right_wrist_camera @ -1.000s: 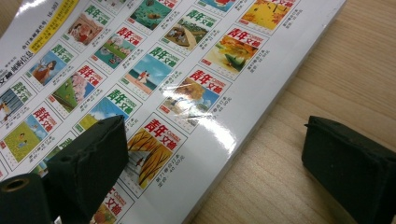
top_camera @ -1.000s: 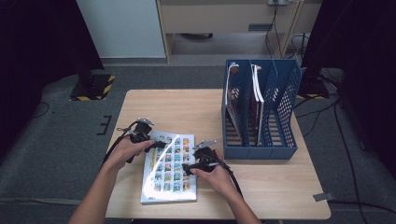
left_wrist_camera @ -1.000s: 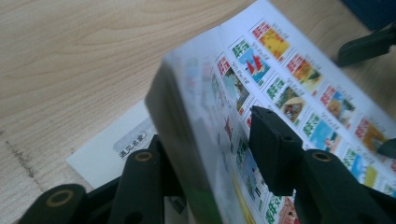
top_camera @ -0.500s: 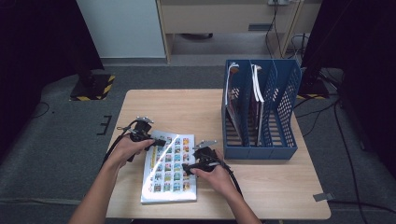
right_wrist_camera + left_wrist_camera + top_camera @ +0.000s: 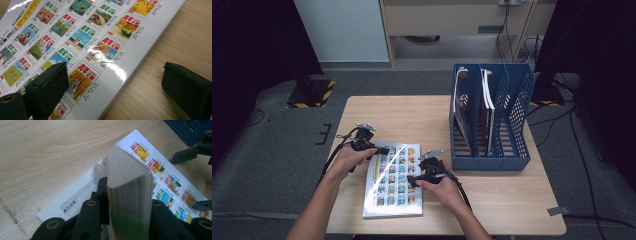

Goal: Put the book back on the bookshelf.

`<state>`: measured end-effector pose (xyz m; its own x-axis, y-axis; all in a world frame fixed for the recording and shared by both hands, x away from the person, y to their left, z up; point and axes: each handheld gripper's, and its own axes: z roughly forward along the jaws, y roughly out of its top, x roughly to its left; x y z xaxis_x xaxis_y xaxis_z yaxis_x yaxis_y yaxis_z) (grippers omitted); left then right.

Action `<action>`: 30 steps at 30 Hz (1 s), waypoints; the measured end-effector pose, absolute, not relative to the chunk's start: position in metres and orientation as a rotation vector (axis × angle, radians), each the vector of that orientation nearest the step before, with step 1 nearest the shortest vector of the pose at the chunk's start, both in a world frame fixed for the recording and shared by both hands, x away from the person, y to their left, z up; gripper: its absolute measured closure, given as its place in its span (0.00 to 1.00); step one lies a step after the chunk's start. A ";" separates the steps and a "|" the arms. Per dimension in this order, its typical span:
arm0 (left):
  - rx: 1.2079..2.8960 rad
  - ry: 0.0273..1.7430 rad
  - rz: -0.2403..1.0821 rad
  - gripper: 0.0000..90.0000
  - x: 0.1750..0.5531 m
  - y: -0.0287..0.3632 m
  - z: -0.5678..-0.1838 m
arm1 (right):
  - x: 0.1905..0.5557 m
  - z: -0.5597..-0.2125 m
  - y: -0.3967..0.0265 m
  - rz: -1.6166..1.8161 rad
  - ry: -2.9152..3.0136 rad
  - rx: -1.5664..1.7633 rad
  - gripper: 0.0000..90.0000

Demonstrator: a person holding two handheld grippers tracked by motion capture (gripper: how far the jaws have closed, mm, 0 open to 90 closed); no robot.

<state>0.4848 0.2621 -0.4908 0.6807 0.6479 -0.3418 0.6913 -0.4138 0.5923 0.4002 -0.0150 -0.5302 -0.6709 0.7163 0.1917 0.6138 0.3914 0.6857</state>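
Note:
A glossy magazine (image 5: 394, 182) with rows of small colourful cover pictures lies on the wooden table (image 5: 412, 115). My left gripper (image 5: 379, 150) is at its far left corner. Its jaws have just been closing, and in the left gripper view (image 5: 127, 195) they clamp a thick bundle of lifted pages (image 5: 130, 175). My right gripper (image 5: 412, 180) stands open at the magazine's right edge. One of its pads (image 5: 50, 85) is over the cover (image 5: 82, 37) and the other is over bare wood.
A blue file rack (image 5: 489, 120) holding a few upright booklets stands at the right back of the table, close to the right hand. Dark floor and cables surround the table.

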 end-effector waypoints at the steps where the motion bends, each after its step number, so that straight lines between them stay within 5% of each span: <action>1: 2.161 1.020 -0.076 0.83 0.485 0.262 -0.489 | 0.400 -0.530 -0.015 1.142 2.508 1.206 0.08; 30: 2.218 0.917 -0.001 0.85 0.480 0.246 -0.449 | 0.412 -0.523 -0.012 1.124 2.544 1.182 0.08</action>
<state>0.4801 0.2463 -0.4491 0.7462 0.6134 -0.2586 0.6140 -0.4840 0.6235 0.4119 -0.0119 -0.5227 -0.6880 0.7007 0.1892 0.6116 0.4193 0.6709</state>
